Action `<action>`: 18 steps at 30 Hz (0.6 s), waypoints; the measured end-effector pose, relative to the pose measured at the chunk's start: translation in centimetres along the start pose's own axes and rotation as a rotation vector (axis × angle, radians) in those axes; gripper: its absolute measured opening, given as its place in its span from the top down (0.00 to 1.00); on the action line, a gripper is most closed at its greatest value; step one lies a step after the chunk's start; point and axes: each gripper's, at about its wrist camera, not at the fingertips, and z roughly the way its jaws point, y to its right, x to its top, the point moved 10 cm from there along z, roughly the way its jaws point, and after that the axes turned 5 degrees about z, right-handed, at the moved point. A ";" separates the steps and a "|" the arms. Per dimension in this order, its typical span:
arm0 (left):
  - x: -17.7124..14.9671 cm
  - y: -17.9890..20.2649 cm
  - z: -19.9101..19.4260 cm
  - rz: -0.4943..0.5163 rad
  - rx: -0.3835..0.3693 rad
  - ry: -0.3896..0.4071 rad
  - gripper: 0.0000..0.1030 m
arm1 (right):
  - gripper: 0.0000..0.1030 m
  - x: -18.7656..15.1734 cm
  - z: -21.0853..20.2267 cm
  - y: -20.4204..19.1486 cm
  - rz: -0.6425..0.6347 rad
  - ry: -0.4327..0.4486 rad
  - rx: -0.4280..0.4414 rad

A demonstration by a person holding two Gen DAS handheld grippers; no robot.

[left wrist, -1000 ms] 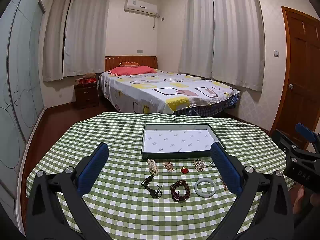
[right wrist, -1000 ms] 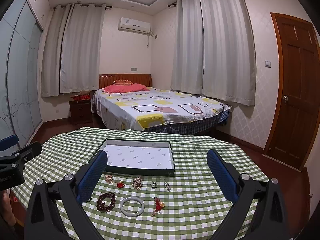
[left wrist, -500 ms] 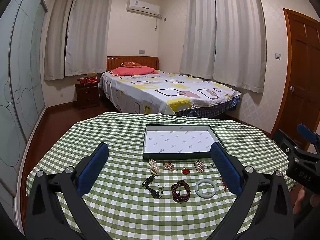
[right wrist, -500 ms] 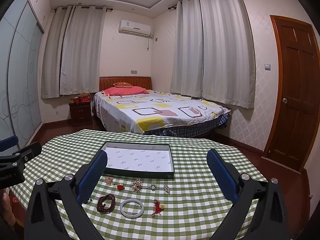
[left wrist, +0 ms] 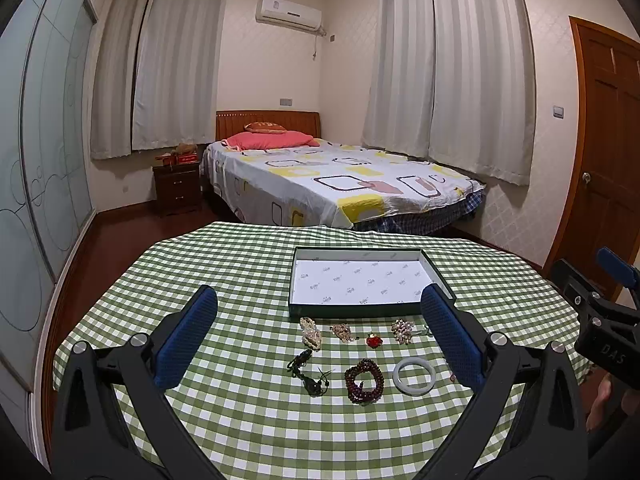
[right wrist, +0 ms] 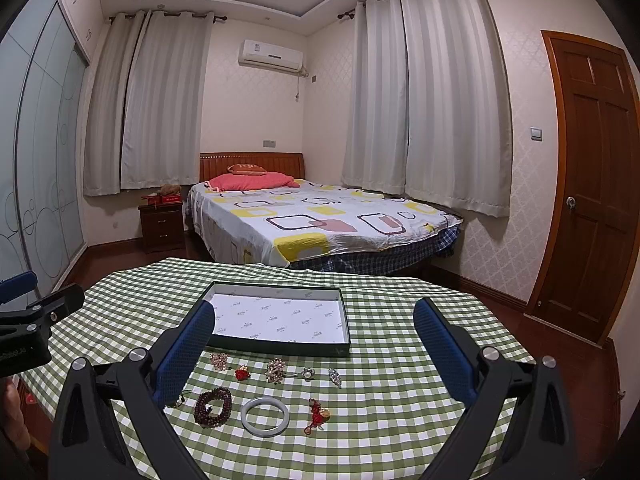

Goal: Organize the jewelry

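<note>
Checked tablecloth (left wrist: 240, 280) bears one tray (right wrist: 280, 346), one bangle (right wrist: 264, 415), one bead bracelet (right wrist: 213, 406)

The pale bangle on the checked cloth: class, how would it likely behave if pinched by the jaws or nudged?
The pale bangle looks like a rigid, smooth ring, so it would probably keep its shape but might slip between the jaws. Lying flat on the tablecloth, it would likely slide rather than roll. If stone or glass, it could chip if dropped.
</note>
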 end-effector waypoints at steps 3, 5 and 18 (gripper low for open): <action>-0.1 0.0 0.0 -0.001 0.002 -0.001 0.04 | 0.05 -0.1 0.0 0.0 0.000 0.001 -0.001; -0.1 0.0 0.0 -0.001 0.003 0.000 0.04 | 0.05 0.0 0.0 0.0 0.001 0.001 0.000; -0.3 -0.2 -0.1 -0.002 0.004 -0.001 0.04 | 0.05 -0.3 0.2 -0.2 -0.003 0.001 -0.001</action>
